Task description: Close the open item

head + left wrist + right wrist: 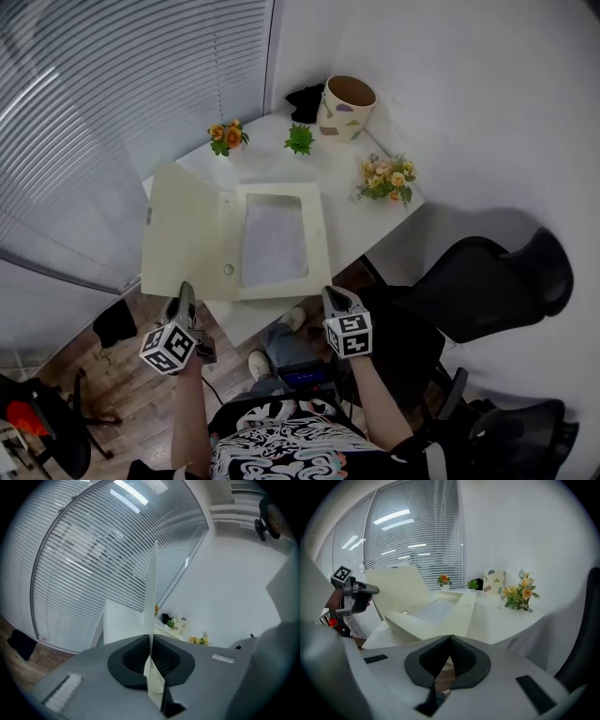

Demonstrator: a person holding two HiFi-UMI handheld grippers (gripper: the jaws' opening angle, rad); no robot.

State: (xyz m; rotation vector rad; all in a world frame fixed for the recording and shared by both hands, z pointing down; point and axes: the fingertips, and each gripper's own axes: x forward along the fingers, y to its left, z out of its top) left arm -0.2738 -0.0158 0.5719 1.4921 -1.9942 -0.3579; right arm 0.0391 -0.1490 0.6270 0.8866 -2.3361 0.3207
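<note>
A cream file box (281,281) lies open on the white table (375,220), with white paper showing inside. Its lid (183,234) stands raised at the left. In the left gripper view the lid (150,588) is seen edge-on as a thin cream sheet that runs down between the jaws. My left gripper (185,292) (150,639) is shut on the lid's near edge. My right gripper (330,295) (449,637) is shut with nothing in it, just off the table's front edge and short of the box (454,616). The right gripper view also shows the lid (396,590) and the left gripper (370,590).
At the back of the table stand a patterned cup (347,108), orange flowers (228,136), a small green plant (300,139) and a bouquet (387,178). Window blinds (112,112) close off the left. A black chair (487,281) is at the right.
</note>
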